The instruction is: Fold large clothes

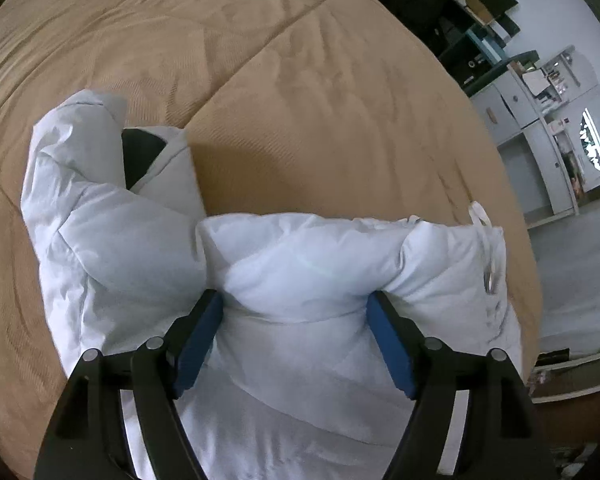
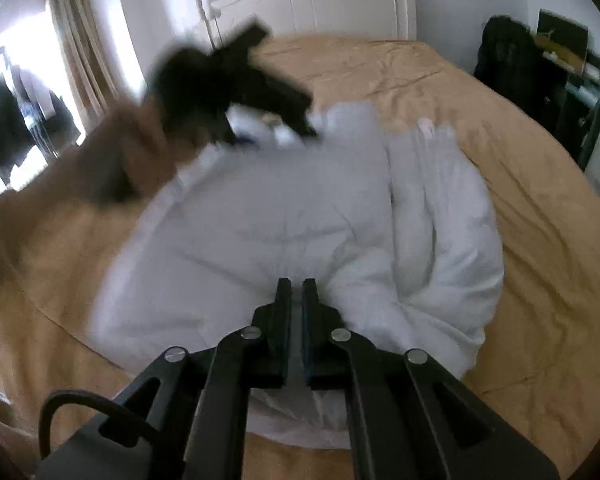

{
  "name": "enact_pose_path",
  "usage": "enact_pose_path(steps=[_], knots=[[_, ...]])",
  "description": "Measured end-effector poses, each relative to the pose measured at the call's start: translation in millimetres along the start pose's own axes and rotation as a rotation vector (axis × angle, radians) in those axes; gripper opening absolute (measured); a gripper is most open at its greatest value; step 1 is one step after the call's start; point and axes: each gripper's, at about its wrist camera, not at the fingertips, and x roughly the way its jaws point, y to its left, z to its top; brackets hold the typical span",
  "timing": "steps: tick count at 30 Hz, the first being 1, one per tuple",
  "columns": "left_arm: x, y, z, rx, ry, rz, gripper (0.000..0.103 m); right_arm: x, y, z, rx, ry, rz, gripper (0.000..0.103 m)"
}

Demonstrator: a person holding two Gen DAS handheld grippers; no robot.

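Observation:
A puffy white jacket [image 1: 300, 264] lies on the tan bed [image 1: 300, 100], partly folded, with a sleeve [image 1: 80, 200] bunched to the left. My left gripper [image 1: 296, 304] is wide open with a thick fold of the jacket between its blue pads [image 1: 198, 340], which touch it on both sides. In the right wrist view the jacket [image 2: 260, 220] spreads across the bed [image 2: 540, 240]. My right gripper [image 2: 297, 284] is shut and empty, just above the jacket's near edge. The left gripper [image 2: 240, 80] appears there blurred, at the jacket's far end.
A white headboard [image 2: 308, 8] stands at the far end of the bed. Dark clothes [image 2: 516, 68] and shelves [image 1: 480, 20] stand at the right side. A window with curtains [image 2: 72, 40] is on the left. The bed's edge [image 1: 532, 280] drops to the floor.

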Motion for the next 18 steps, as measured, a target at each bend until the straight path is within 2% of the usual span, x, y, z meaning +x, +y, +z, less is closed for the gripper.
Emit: enact_pose_path(steps=[2,6,9,10,11,12,13,15,17,18], knots=[[4.0,-14.3,1.9,0.026,-0.003,0.056,0.078,7.1,-1.4,-17.6,0.001,-0.035,-0.029,0.001],[24.0,-37.5,20.4,0.083,-0.003,0.188,0.082,13.7,5.1,-25.1,0.06,-0.042,-0.053,0.001],[33.9,-40.6,40.1,0.068,0.024,0.224,0.082,15.1,9.4,-27.9,0.063,-0.037,-0.048,0.001],[31.5,-40.9,44.7,0.055,0.034,0.214,0.075,13.5,7.7,-28.1,0.067,-0.035,-0.042,0.001],[23.8,-41.9,48.8,0.038,0.042,0.186,0.062,13.3,8.5,-29.2,0.071,-0.034,-0.038,0.001],[4.4,-43.0,50.3,0.019,0.031,0.134,0.06,13.7,8.1,-28.3,0.07,-0.033,-0.036,0.001],[-11.9,-44.3,48.6,0.018,0.009,0.111,0.062,13.0,7.5,-28.1,0.068,-0.033,-0.035,0.001],[-58.3,-53.9,37.2,0.07,-0.068,0.127,0.064,9.7,10.7,-30.4,0.057,-0.035,-0.042,0.001],[-95.8,-60.7,18.5,0.123,-0.142,0.161,0.08,11.9,10.6,-31.1,0.051,-0.035,-0.047,0.001],[-109.9,-63.2,8.1,0.142,-0.178,0.174,0.082,12.1,11.5,-31.6,0.05,-0.034,-0.047,0.001]])
